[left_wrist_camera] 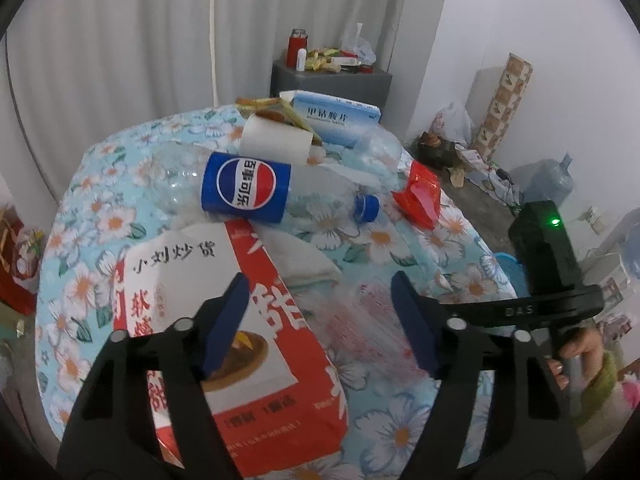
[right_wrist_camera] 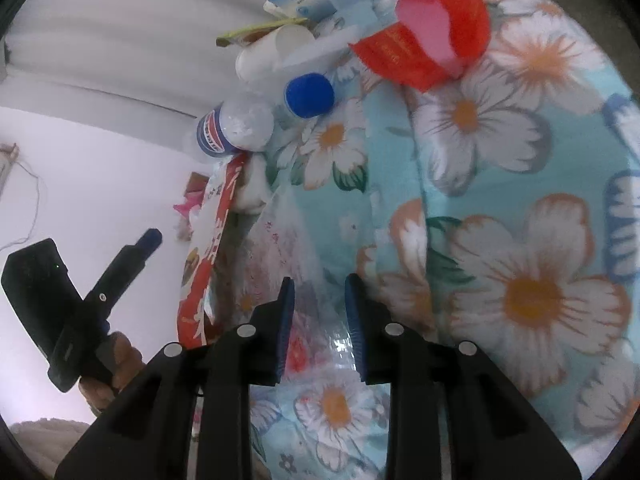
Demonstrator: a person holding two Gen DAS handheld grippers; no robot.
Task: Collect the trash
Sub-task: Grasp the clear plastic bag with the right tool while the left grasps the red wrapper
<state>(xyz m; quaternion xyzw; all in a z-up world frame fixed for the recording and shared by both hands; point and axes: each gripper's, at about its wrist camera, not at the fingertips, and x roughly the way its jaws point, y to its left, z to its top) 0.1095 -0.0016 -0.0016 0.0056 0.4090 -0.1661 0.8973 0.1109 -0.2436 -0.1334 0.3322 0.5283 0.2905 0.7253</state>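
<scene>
Trash lies on a table under a floral cloth (left_wrist_camera: 400,432): an empty Pepsi bottle (left_wrist_camera: 248,188) (right_wrist_camera: 236,124), a white paper cup (left_wrist_camera: 276,140), a blue-white medicine box (left_wrist_camera: 336,116), a red wrapper (left_wrist_camera: 418,194) (right_wrist_camera: 420,40), a red-and-white snack bag (left_wrist_camera: 224,320) and a clear plastic bag with red print (left_wrist_camera: 360,312) (right_wrist_camera: 280,248). My left gripper (left_wrist_camera: 318,286) hovers open, one finger over the snack bag and the other over the clear bag. My right gripper (right_wrist_camera: 320,284) is narrowed at the table's edge, with the clear bag's film pinched between its pads.
A grey cabinet (left_wrist_camera: 332,80) with a red flask (left_wrist_camera: 297,46) and wrappers stands behind the table by the curtain. A patterned roll (left_wrist_camera: 508,104), a water jug (left_wrist_camera: 552,180) and floor clutter fill the right side. A red bag (left_wrist_camera: 16,264) sits at the left.
</scene>
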